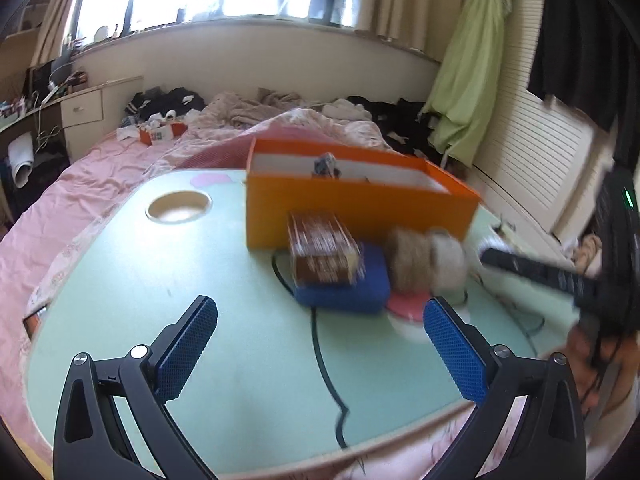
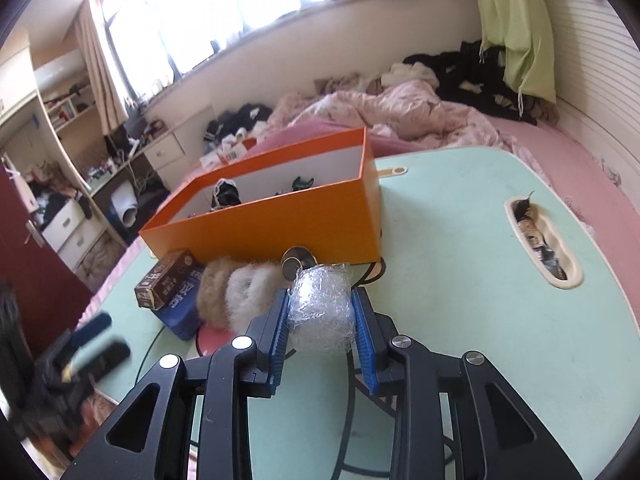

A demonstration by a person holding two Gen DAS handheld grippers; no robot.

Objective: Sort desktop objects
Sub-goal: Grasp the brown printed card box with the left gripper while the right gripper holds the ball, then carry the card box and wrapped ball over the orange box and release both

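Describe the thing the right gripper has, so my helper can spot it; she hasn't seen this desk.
Find the orange box on the pale green table. Just in front of it, the right gripper pinches a crinkly silvery-clear ball. Unlike the tan and white furry rings beside it, it glitters like wrapped film.

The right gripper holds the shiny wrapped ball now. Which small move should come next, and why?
Probably lift the wrapped ball and carry it toward the open orange box. The right gripper is shut on it, the box stands just behind with items already inside, and the left gripper is open and empty.
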